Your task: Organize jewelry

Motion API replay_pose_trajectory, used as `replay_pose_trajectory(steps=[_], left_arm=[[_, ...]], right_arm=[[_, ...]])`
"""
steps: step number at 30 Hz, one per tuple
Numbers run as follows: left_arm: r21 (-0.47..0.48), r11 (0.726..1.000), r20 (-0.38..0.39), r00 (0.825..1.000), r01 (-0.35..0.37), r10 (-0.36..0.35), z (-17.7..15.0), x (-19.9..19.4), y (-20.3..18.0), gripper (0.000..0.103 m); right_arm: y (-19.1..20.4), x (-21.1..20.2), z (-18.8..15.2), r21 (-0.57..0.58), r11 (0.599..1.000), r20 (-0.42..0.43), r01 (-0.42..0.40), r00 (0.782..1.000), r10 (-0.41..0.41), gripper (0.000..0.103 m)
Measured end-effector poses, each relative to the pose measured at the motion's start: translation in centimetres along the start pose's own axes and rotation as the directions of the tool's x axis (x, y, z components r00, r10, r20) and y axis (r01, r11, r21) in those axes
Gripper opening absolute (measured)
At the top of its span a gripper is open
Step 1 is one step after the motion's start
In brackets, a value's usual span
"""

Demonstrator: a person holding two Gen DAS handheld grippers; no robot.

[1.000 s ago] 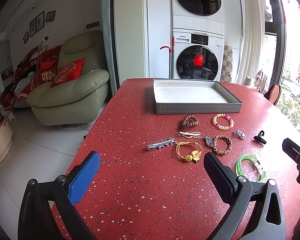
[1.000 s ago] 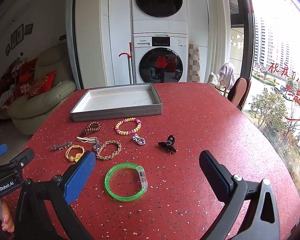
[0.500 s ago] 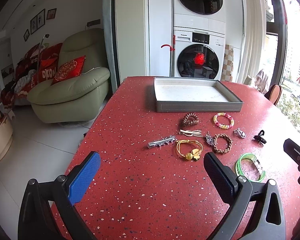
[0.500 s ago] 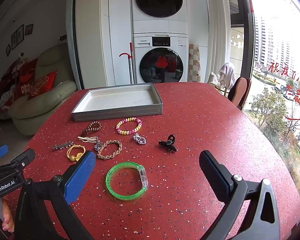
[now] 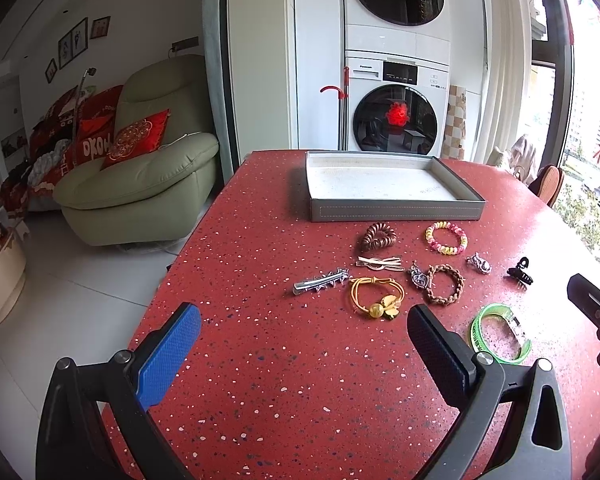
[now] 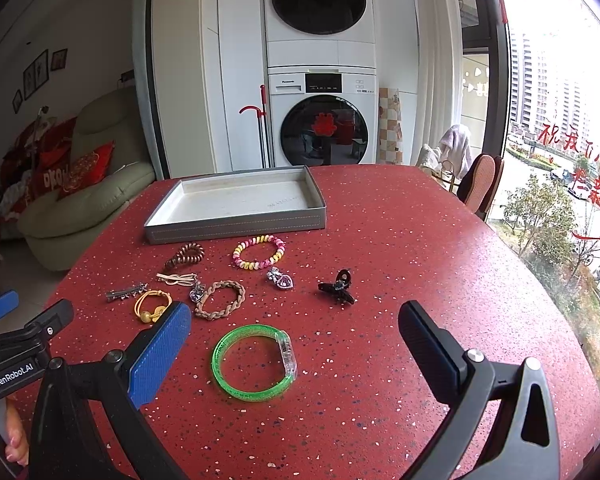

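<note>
Several jewelry pieces lie on the red speckled table (image 5: 260,360) in front of an empty grey tray (image 5: 392,213), which also shows in the right wrist view (image 6: 236,227). Among them are a green bangle (image 6: 256,362), a braided bracelet (image 6: 221,299), a pink and yellow bead bracelet (image 6: 259,257), a black claw clip (image 6: 337,287), a gold hair tie (image 5: 376,297) and a silver clip (image 5: 320,280). My left gripper (image 5: 304,350) is open and empty, just short of the gold hair tie. My right gripper (image 6: 294,354) is open and empty, with the green bangle between its fingers' lines.
The table edge drops off on the left toward a white tiled floor and a green armchair (image 5: 140,184). Stacked washing machines (image 6: 320,120) stand behind the table. A chair (image 6: 480,184) sits at the far right edge by the window.
Both grippers have eased slightly forward toward the jewelry. Nothing on the table has moved.
</note>
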State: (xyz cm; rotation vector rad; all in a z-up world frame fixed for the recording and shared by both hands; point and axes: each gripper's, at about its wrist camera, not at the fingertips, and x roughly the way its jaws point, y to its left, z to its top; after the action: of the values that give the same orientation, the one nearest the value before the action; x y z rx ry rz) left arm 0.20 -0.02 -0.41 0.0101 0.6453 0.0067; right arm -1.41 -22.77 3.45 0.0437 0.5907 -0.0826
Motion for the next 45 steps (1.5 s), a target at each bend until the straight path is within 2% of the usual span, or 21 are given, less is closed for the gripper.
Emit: replay_pose_trajectory(steps=[45], left_arm=[[-0.003, 1.0, -0.024, 1.0, 0.005, -0.005, -0.32, 0.43, -0.17, 0.103]], right_arm=[[-0.3, 0.14, -0.16, 0.008, 1.0, -0.007, -0.004, 1.0, 0.004, 0.103]])
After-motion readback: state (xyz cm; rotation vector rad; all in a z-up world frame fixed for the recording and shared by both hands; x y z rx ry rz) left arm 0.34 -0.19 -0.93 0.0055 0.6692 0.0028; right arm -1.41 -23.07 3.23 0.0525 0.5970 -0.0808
